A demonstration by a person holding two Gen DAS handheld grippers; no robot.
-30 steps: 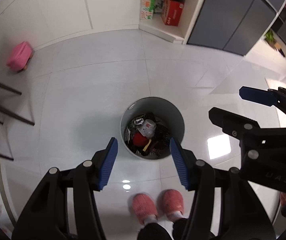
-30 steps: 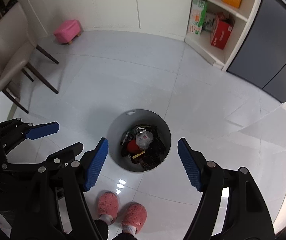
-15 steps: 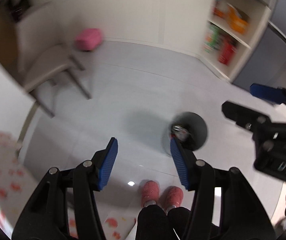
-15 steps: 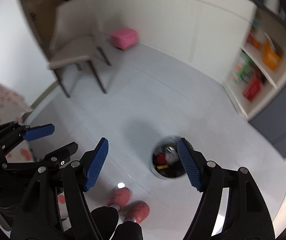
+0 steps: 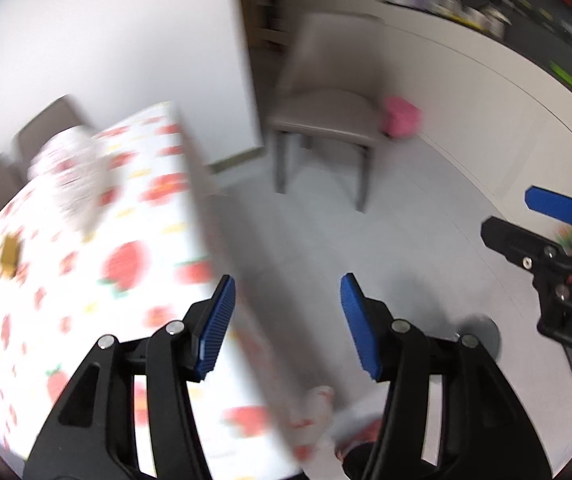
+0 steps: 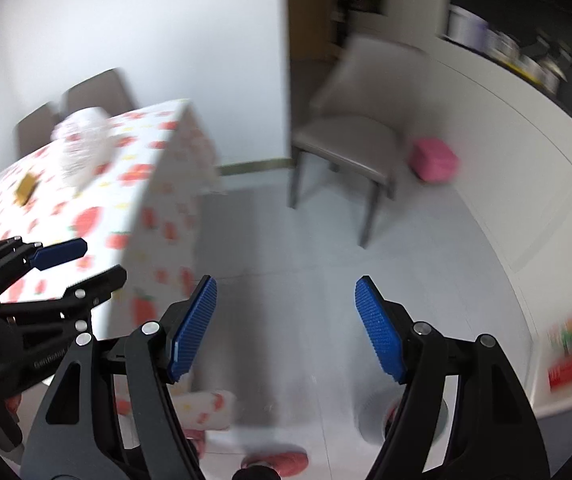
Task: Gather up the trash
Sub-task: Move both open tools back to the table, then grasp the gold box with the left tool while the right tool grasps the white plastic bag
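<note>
My left gripper (image 5: 286,320) is open and empty, held over the table's edge. My right gripper (image 6: 286,326) is open and empty over the floor. A small yellow-brown scrap (image 5: 9,255) lies on the strawberry-print tablecloth (image 5: 98,264); it also shows in the right wrist view (image 6: 26,188). A crumpled white bag-like thing (image 5: 72,176) sits further back on the table and shows in the right wrist view too (image 6: 82,148). The grey trash bin (image 6: 370,420) is low behind my right gripper; its edge shows in the left wrist view (image 5: 484,334). Both views are blurred.
A grey chair (image 5: 326,120) stands on the floor beyond the table, with a pink stool (image 5: 400,114) behind it. More chairs (image 6: 98,96) stand at the table's far side. White cabinets (image 6: 526,184) run along the right. The person's pink slippers (image 6: 278,460) are below.
Both grippers have swung up and left, away from the trash bin toward the table. The bin has dropped to the lower right. Both stay open.
</note>
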